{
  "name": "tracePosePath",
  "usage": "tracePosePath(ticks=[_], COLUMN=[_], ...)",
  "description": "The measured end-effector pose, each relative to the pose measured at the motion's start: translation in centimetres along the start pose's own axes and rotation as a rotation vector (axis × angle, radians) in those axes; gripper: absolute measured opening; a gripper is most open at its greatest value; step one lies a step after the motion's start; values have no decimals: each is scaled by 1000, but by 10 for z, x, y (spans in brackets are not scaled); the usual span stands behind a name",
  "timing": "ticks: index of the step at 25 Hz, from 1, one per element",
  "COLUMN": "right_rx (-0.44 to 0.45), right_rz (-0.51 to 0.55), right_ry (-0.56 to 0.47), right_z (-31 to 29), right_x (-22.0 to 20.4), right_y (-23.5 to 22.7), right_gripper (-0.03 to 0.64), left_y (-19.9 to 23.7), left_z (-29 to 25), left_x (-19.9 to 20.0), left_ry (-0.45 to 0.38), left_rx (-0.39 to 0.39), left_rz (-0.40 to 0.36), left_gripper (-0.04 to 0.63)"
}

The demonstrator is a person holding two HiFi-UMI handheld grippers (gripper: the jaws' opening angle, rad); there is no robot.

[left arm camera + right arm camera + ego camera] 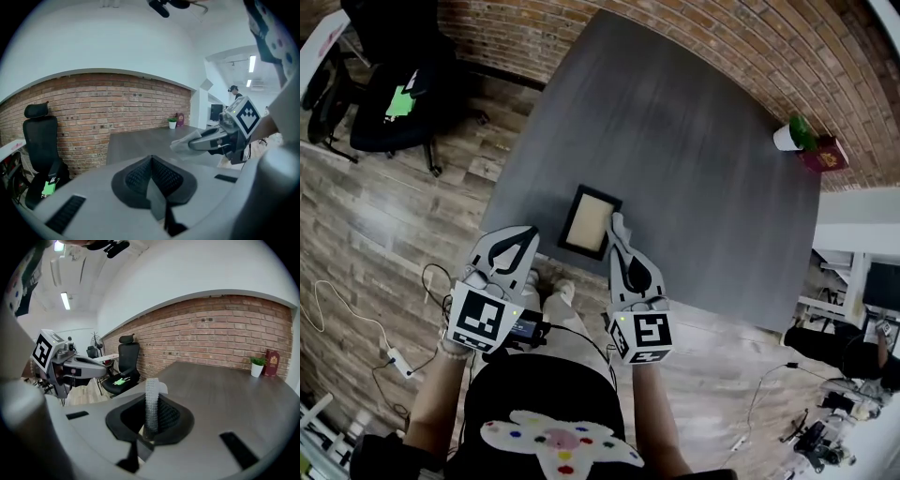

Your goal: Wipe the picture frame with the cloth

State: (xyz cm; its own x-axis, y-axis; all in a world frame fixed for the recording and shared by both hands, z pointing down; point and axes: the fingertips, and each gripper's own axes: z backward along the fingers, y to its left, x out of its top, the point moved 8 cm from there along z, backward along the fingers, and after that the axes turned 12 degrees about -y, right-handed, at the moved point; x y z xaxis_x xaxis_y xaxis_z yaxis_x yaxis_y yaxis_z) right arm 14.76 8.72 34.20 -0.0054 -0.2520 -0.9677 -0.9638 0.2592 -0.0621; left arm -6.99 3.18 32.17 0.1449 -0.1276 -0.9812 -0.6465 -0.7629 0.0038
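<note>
Our right hand-held gripper [619, 232] pinches the cloth [151, 398] tight, right by the picture frame [591, 221], which lies flat near the table's [694, 141] near edge. Our left hand-held gripper [523, 240] is closed on nothing. We should press softly and rub the whole frame.

Right gripper [152, 420] jaws clamped on pale grey waffle-textured cloth [151, 392], strip upright. Dark grey tabletop [225, 390] beyond; red brick wall [211, 338]; left gripper [101, 372] at left.

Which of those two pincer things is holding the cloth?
The right gripper: the cloth is pinched between its jaws. The left gripper is shut on nothing.
</note>
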Motion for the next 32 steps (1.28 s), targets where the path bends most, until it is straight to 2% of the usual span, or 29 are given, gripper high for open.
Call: tracePosePath(ticks=[13,32], right_rx=[93,230], right_rz=[41,190], right_ry=[87,226], right_z=[-54,-126], right_x=[-29,-63], right_y=[-11,-20], right_gripper=[25,25], left_y=[8,10], left_z=[-4,-11], left_x=[-19,-41], left_ry=[23,46], left_rx=[47,95], left_rz=[18,55], left_gripper=[11,11])
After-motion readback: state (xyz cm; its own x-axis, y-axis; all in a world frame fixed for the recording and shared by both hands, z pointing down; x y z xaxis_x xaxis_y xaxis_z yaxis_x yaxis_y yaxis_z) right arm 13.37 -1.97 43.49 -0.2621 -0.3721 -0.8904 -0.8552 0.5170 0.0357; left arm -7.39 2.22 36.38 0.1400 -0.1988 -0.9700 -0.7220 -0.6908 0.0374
